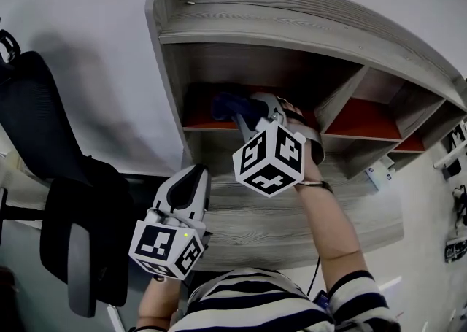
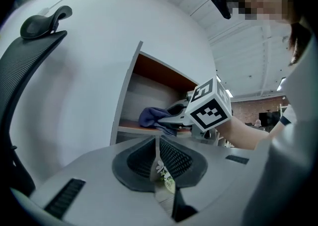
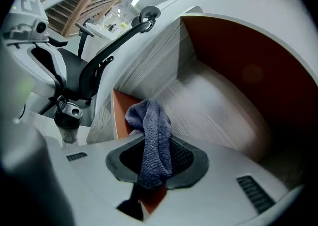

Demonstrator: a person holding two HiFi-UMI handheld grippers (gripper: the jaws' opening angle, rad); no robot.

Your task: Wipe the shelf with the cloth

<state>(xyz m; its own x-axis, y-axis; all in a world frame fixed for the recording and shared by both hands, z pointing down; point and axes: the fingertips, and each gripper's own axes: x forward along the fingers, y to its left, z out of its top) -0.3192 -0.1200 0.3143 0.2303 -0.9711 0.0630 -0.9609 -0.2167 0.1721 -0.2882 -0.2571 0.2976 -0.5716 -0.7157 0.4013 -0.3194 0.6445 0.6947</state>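
Observation:
A grey wooden shelf unit [image 1: 292,24] with orange-red boards hangs on the white wall. My right gripper [image 1: 241,113] reaches into its left compartment, shut on a dark blue cloth [image 1: 228,104] that rests on the orange board [image 1: 201,123]. In the right gripper view the cloth [image 3: 154,140] hangs folded between the jaws, in front of the compartment's grey back panel [image 3: 218,111]. My left gripper [image 1: 195,177] is held low in front of the desk, away from the shelf, its jaws shut with nothing between them. The left gripper view shows the cloth [image 2: 153,117] and the right gripper [image 2: 171,119].
A black mesh office chair [image 1: 51,177] stands at the left. A grey wooden desk top [image 1: 292,214] lies under the shelf. More orange compartments [image 1: 365,120] open to the right. In the right gripper view a grey lidded bottle [image 3: 68,120] stands on a white surface at the left.

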